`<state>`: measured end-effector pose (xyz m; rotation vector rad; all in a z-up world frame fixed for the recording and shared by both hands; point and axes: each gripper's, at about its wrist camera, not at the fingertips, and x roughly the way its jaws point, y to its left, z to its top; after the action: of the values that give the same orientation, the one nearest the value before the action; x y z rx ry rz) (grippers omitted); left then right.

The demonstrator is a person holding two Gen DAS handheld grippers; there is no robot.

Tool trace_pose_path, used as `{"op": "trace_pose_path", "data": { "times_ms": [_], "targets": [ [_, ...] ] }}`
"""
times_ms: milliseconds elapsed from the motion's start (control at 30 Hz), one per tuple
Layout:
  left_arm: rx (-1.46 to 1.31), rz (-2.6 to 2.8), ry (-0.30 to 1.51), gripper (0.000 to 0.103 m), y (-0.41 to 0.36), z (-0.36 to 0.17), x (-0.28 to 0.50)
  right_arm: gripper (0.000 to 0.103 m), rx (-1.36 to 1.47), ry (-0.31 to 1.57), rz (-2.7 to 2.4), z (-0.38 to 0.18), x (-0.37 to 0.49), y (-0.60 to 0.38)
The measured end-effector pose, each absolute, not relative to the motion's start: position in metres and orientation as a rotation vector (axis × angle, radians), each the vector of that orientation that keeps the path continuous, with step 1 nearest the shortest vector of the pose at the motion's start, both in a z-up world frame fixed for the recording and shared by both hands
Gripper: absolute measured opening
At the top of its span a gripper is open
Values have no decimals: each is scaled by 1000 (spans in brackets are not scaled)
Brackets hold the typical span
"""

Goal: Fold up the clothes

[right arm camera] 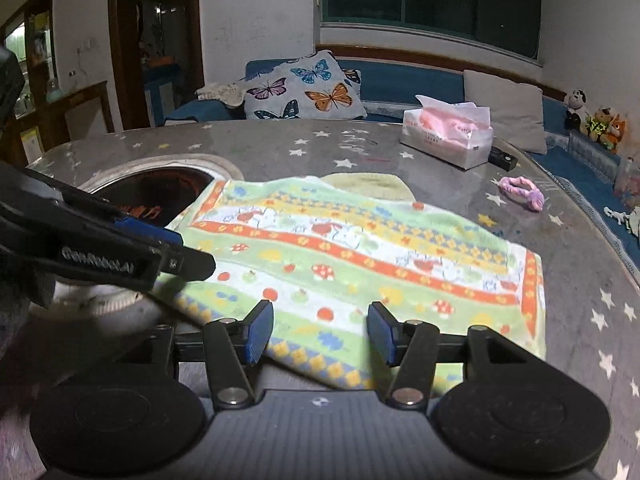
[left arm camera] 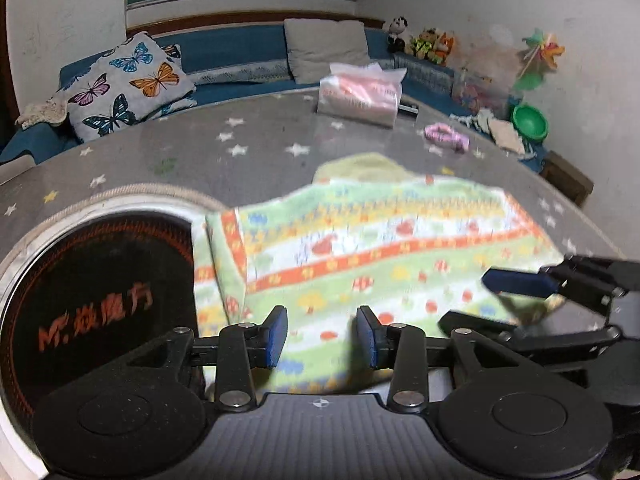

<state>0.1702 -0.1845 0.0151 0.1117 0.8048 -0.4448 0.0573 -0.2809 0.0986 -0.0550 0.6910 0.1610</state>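
Note:
A colourful patterned cloth (left arm camera: 360,252) with green, orange and yellow bands and mushroom prints lies folded flat on the grey star-patterned table; it also shows in the right wrist view (right arm camera: 360,256). My left gripper (left arm camera: 322,336) is open, its blue pads just above the cloth's near edge, holding nothing. My right gripper (right arm camera: 320,332) is open over the cloth's near edge, empty. The right gripper shows at the right of the left wrist view (left arm camera: 528,300); the left gripper shows at the left of the right wrist view (right arm camera: 132,248).
A round black cooktop (left arm camera: 92,292) is set into the table left of the cloth, which overlaps its rim. A tissue pack (left arm camera: 360,96) and pink hair tie (left arm camera: 446,138) lie at the far side. A butterfly pillow (left arm camera: 128,84) sits on the blue sofa beyond.

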Motion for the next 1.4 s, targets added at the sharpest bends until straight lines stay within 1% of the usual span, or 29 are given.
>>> {"op": "trace_pose_path", "data": {
  "times_ms": [67,100,200,267,300,367,433,500,567,633,667,733,800,900,1400],
  "targets": [
    [131,-437,791,42,-186,14,164,54,-44,689,155,100,53,-282],
    [131,-437,787,42,-186,16,162,56,-37,689,151,101,50,-282],
    [123,-440,775,50,-184,22,154,60,-24,679,133,104,42,-284],
    [119,-434,775,58,-181,24,148,64,-2,679,124,103,37,-286],
    [116,-431,776,59,-180,25,145,66,10,680,120,102,34,-287],
    [113,-425,778,69,-178,26,139,69,25,681,110,101,29,-288],
    [113,-420,778,74,-176,26,133,76,34,681,102,100,25,-289],
    [113,-417,773,78,-174,27,127,79,41,678,92,100,20,-288],
    [109,-414,768,89,-172,29,122,80,46,673,81,101,16,-288],
    [105,-414,761,96,-170,30,116,90,50,670,66,102,13,-288],
    [102,-417,757,99,-169,31,113,92,50,668,57,102,11,-287],
    [102,-421,752,103,-166,32,108,96,44,668,38,102,8,-285],
    [102,-425,751,103,-164,31,102,101,40,670,21,102,5,-284],
    [97,-424,753,103,-160,30,96,103,36,672,5,102,0,-282],
    [104,-412,757,103,-156,24,67,103,71,681,-42,100,-21,-276]
  ]
}}
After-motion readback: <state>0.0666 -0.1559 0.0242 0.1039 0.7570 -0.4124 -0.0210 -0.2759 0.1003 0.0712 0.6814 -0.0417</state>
